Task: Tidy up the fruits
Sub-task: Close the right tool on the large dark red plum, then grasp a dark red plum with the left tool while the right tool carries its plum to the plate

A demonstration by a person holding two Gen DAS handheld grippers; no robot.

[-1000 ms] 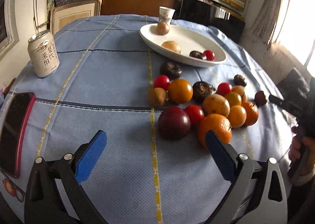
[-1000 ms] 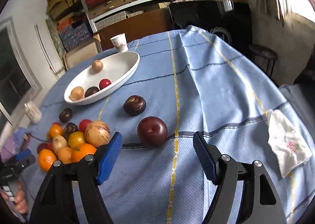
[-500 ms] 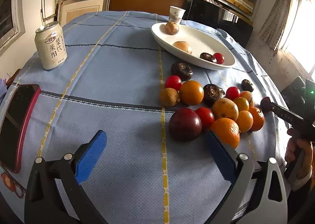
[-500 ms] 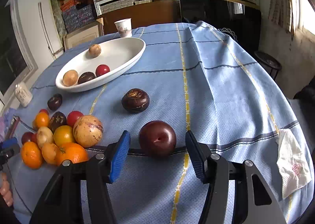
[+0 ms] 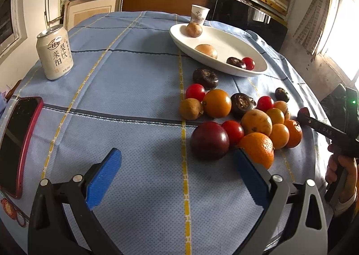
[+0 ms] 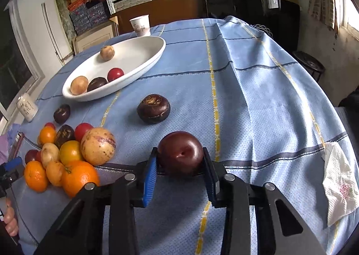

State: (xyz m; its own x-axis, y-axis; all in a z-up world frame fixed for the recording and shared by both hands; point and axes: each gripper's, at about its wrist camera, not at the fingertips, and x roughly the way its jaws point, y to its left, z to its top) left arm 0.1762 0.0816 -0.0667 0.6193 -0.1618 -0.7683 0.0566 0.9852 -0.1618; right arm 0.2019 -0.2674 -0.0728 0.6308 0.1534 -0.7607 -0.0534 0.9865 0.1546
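Observation:
My right gripper [image 6: 180, 160] is shut on a dark red plum [image 6: 180, 151] that rests on the blue tablecloth. A dark brown fruit [image 6: 153, 108] lies just beyond it. The white oval plate [image 6: 143, 62] holds several fruits. A pile of oranges, tomatoes and other fruit [image 6: 69, 154] lies to the left. My left gripper [image 5: 177, 174] is open and empty, just short of another dark red plum [image 5: 209, 140] and an orange [image 5: 258, 151] at the pile's near edge. The plate also shows in the left wrist view [image 5: 224, 39].
A drink can [image 5: 55, 52] and a red-cased phone [image 5: 18, 142] lie at the left. A paper cup [image 5: 199, 14] stands behind the plate. A crumpled tissue [image 6: 338, 185] lies at the right table edge. Shelves and boxes stand behind the table.
My right gripper moved forward and closed its jaws onto the dark red plum. My left gripper stayed open and shifted slightly to the left, so the pile sits further right in view.

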